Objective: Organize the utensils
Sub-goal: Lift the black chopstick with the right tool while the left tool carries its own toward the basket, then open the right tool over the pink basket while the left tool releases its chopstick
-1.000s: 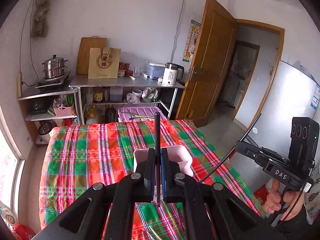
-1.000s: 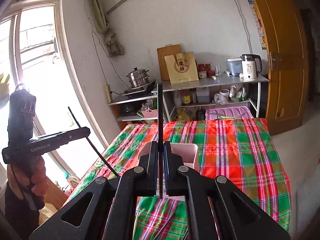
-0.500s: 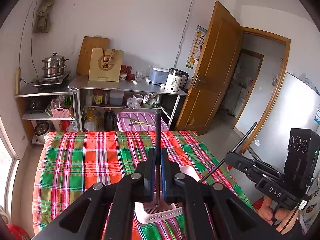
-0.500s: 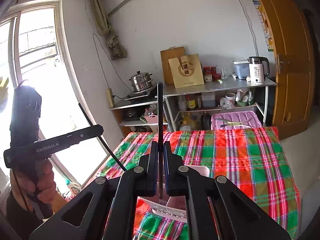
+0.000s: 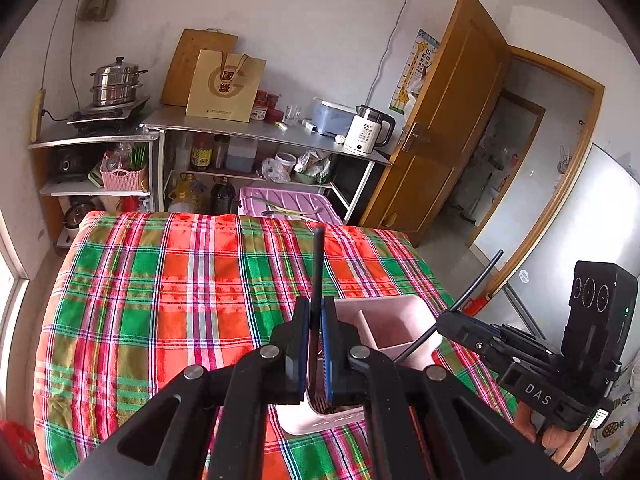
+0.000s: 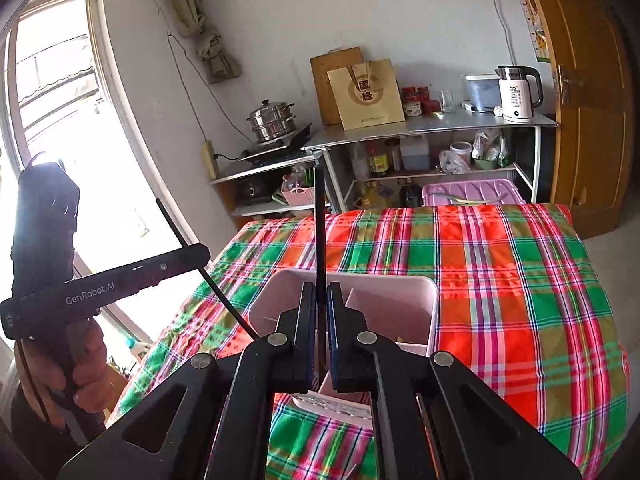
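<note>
Pink caddy (image 5: 394, 322) low and centre-right in the left view, just beyond the fingertips; lower centre in the right view (image 6: 400, 292), half hidden behind the jaws. Divided into compartments, contents hard to make out: a pale sliver or two inside, nothing clearly sorted yet. Sitting on the plaid cloth (image 5: 168, 300), which shows no loose utensils in either view. Left gripper (image 5: 316, 344) clenched on a thin black chopstick (image 5: 318, 264), upright between the blue pads, tip rising past them toward the middle of the frame. Right gripper (image 6: 318, 332) likewise clamped on its own chopstick (image 6: 319, 232), standing straight up at centre frame. Both sticks poised above or just before the caddy, neither inside a compartment. Judged as mid-task: sticks picked up, drop into the caddy still to do, jaws to be released over a slot. Further back, at upper centre, a purple bin lid (image 5: 288, 204) with what look like more utensils lying on it, possibly still to sort
</note>
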Available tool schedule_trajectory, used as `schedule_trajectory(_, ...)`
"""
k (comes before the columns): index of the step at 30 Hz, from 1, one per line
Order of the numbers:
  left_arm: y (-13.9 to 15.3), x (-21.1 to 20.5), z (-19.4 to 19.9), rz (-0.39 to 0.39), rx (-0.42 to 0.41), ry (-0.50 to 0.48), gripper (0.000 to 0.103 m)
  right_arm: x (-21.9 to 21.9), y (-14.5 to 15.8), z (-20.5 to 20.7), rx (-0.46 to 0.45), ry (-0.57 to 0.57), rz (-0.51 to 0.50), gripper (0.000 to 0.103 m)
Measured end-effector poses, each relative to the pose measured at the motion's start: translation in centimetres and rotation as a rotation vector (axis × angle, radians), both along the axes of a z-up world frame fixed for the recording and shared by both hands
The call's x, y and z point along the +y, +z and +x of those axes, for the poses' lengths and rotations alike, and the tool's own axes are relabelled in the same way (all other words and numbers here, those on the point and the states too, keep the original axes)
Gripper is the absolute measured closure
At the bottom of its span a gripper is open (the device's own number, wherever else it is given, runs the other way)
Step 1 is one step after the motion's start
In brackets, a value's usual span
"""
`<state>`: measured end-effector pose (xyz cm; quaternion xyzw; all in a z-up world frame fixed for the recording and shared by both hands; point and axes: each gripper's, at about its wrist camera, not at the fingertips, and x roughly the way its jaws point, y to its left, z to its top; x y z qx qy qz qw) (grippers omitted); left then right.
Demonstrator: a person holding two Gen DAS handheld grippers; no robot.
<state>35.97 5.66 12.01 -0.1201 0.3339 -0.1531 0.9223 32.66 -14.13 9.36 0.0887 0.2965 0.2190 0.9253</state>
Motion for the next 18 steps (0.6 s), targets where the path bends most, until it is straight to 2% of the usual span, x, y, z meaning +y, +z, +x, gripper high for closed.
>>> schedule_trajectory(4, -0.1, 0.1, -0.4, -0.007, -0.015, 0.007, 0.093, -0.2, -0.2, 0.0, 0.01, -0.002, -0.004, 0.098)
schedule_trajectory(7, 0.3, 0.2, -1.2, -0.011, -0.039, 0.006, 0.077, -0.5, 0.0, -0.4, 0.003, -0.009, -0.01, 0.093)
schedule_trajectory(8, 0.4, 0.2, -1.6, -0.012, -0.046, 0.006, 0.074, -0.6, 0.2, -0.6, -0.001, -0.012, -0.011, 0.087)
schedule_trajectory(18, 1.6, 0.1, -7.9, -0.017, -0.115, 0.017, 0.071, -2.1, 1.6, -4.9, -0.057, -0.014, 0.0, 0.084)
